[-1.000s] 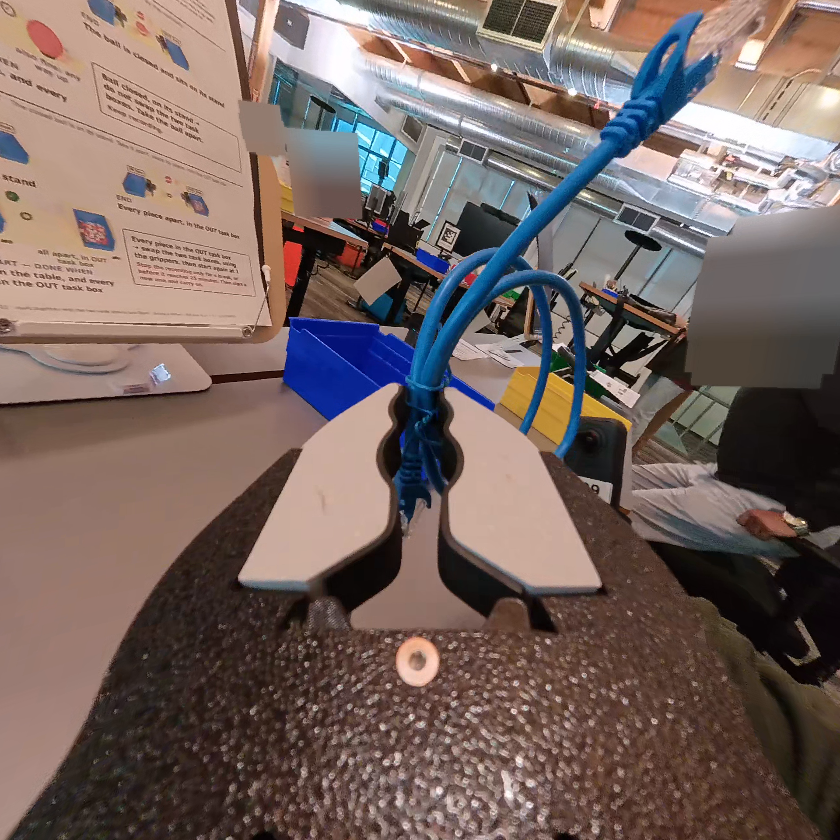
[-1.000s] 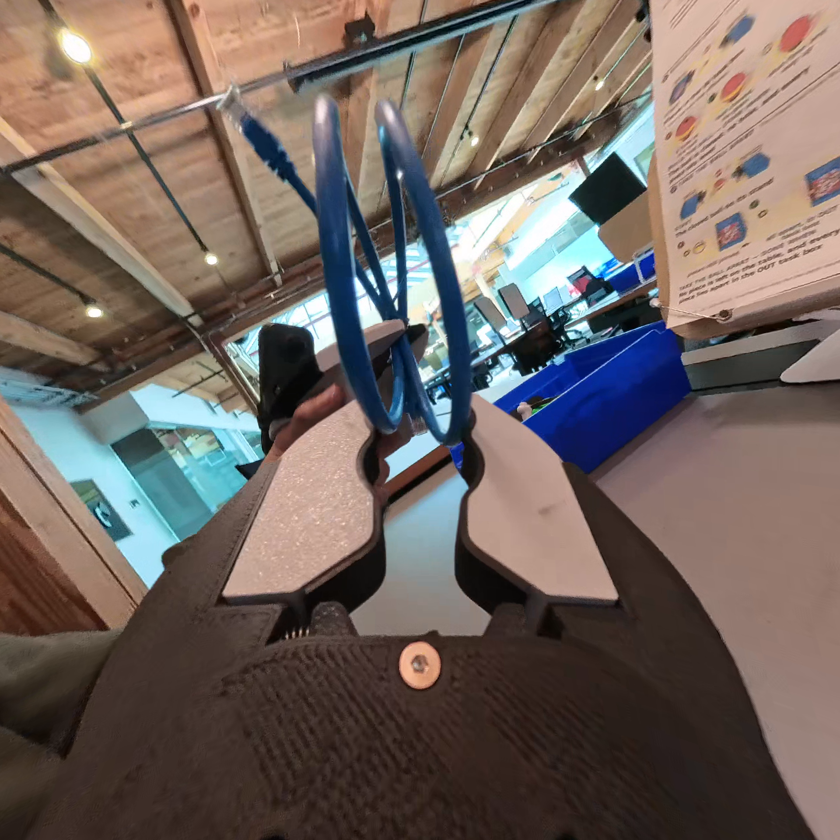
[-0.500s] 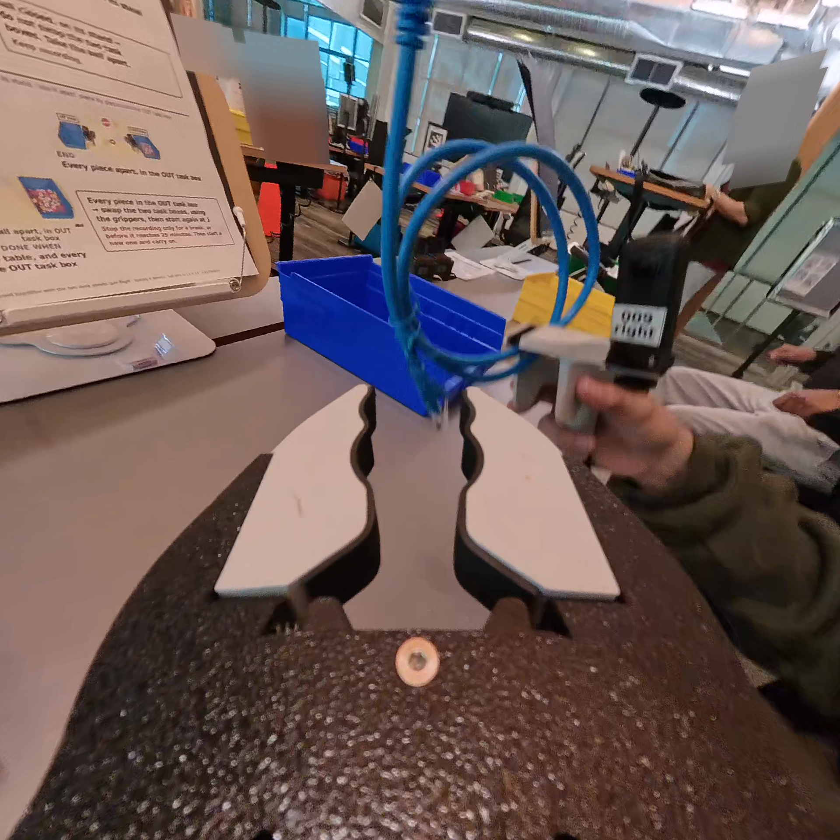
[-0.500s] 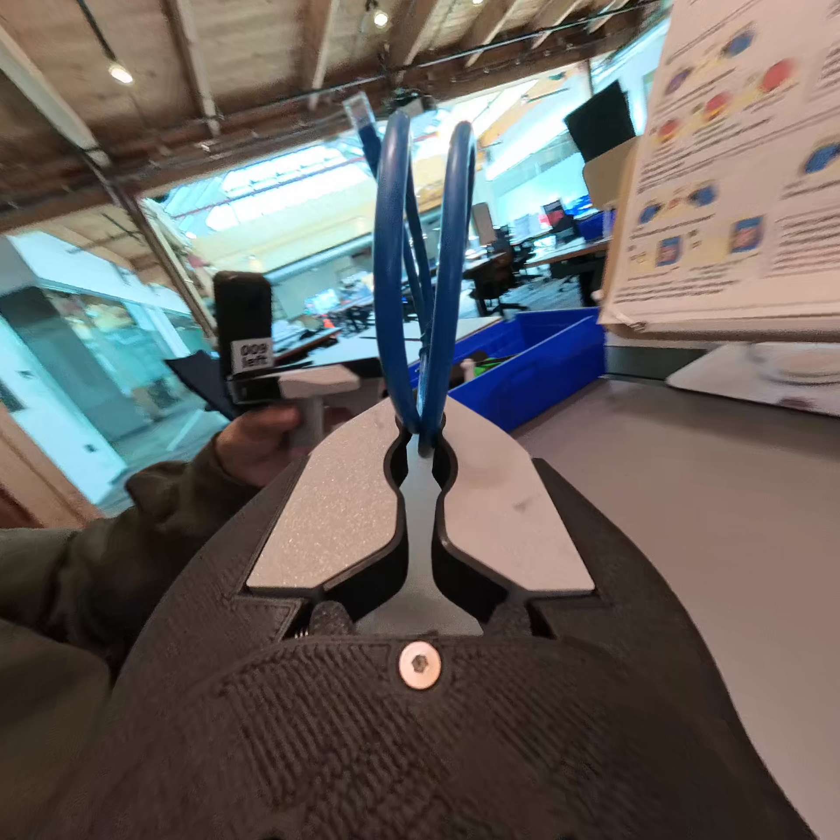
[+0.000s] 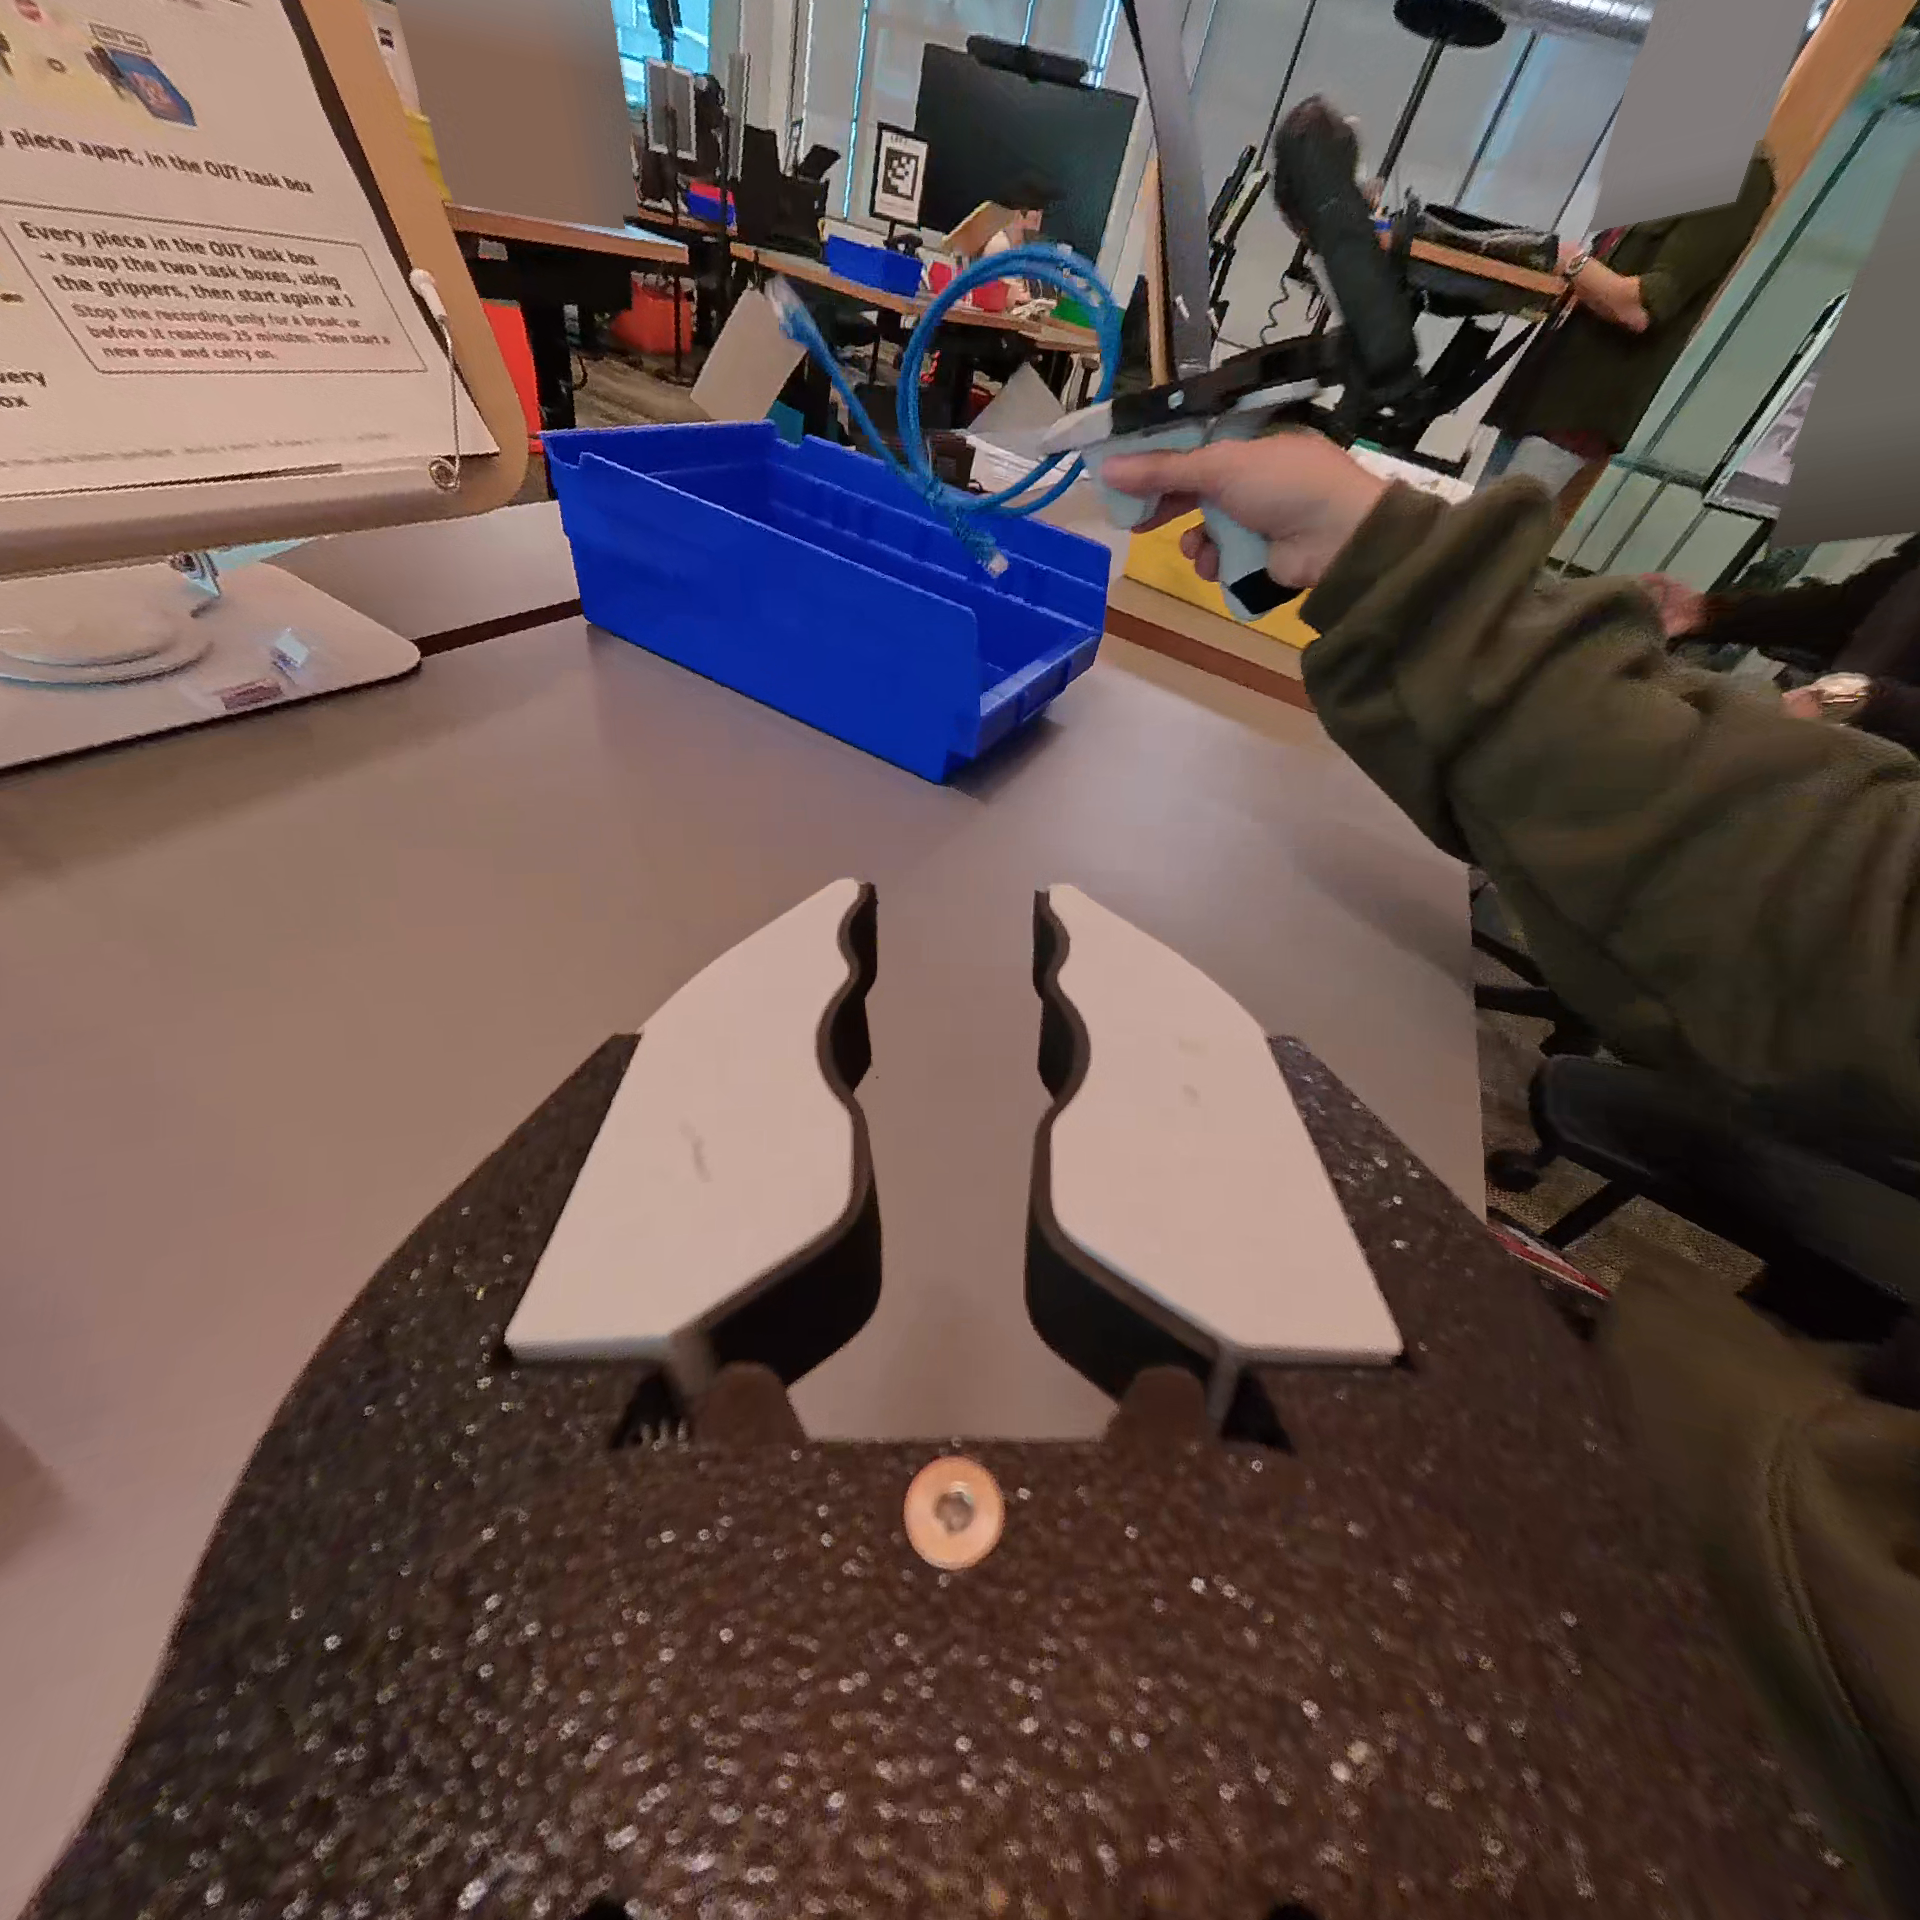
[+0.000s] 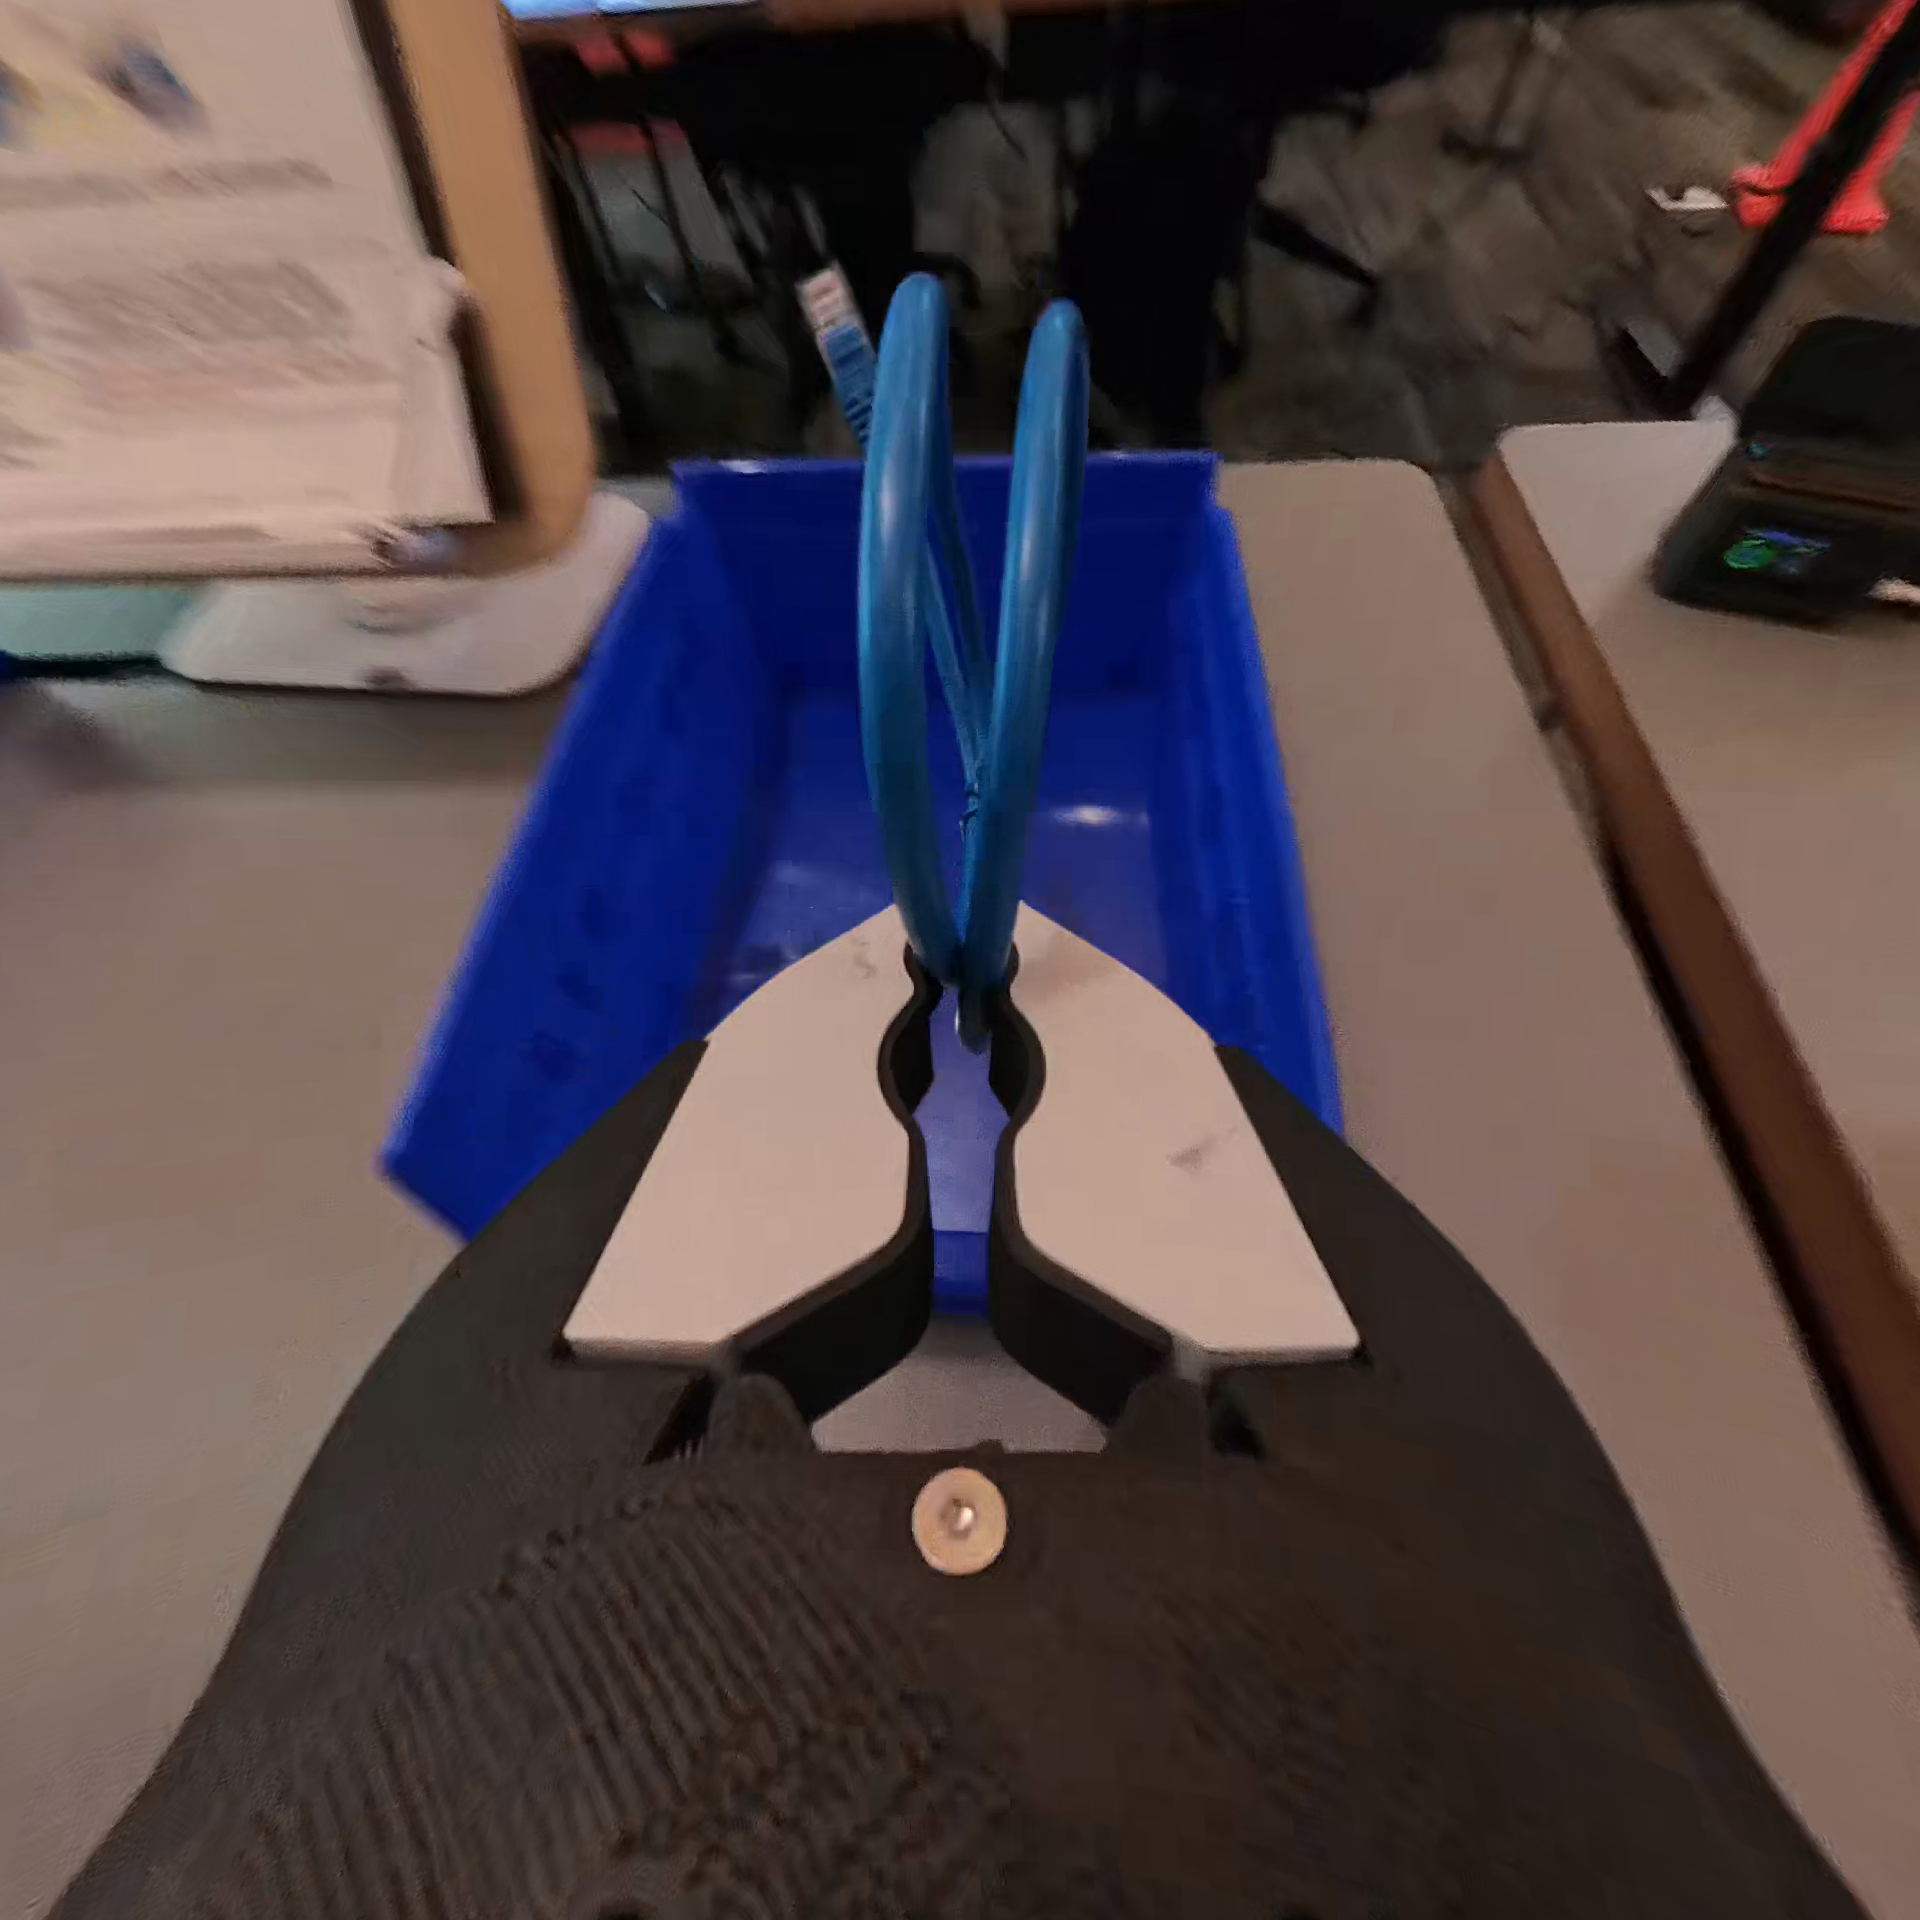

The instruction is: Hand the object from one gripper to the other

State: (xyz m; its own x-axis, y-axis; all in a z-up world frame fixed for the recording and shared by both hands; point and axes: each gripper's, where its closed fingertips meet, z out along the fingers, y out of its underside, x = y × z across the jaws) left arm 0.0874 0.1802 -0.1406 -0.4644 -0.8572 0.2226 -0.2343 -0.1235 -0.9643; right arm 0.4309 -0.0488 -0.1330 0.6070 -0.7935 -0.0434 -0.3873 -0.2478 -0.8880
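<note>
The blue cable [image 6: 961, 644], a coiled network cable tied into loops, is pinched at the bottom of its loops between the tips of the right gripper [image 6: 961, 987]. The jaws of this gripper stand narrow, closed on the cable. The loops rise straight ahead of the tips, so the long axis of the coil runs forward along the fingers, and one clear plug end [image 6: 831, 312] stands beyond the loops, a little to the left. The right wrist view is blurred, so fine detail of the tie cannot be told.

Directly under and ahead of the right gripper's tips lies the blue bin [image 6: 665, 790], open on top, with its long side pointing away from the gripper. The cable hangs over the bin's inside and does not touch it. It looks as if the transfer is already done and the coming move is probably to lower or release the cable into the bin; nothing stands in that path.

The left gripper [image 5: 954, 904] has its jaws well apart and empty, low over the grey table [image 5: 312, 935]. From it, the cable is far ahead and to the right. An instruction board on a white stand [image 5: 208, 312] is ahead on its left, clear of the bin.
</note>
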